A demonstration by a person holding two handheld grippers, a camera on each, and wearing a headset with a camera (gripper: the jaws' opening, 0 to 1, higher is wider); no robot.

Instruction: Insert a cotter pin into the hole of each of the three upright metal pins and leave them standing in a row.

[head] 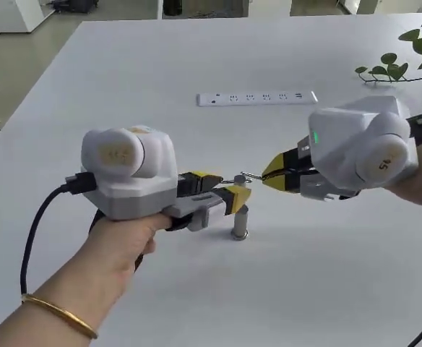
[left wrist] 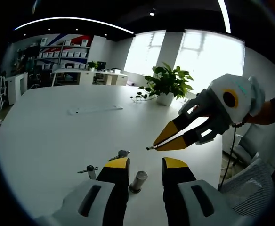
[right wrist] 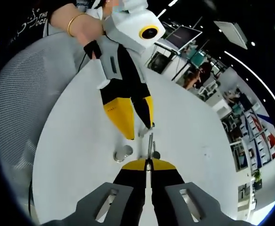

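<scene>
Seemingly two of three are done: in the left gripper view the first pin (left wrist: 91, 170) and second pin (left wrist: 122, 154) stand on the surface (left wrist: 52, 136), each with a cotter across its top. The third pin (left wrist: 138, 180) stands bare between the left tongs (left wrist: 144, 162), which are wide, not gripping. The right tongs (right wrist: 148, 165) pinch a cotter pin (right wrist: 149, 143). The head view adds its height: level with the left tongs' tips.
</scene>
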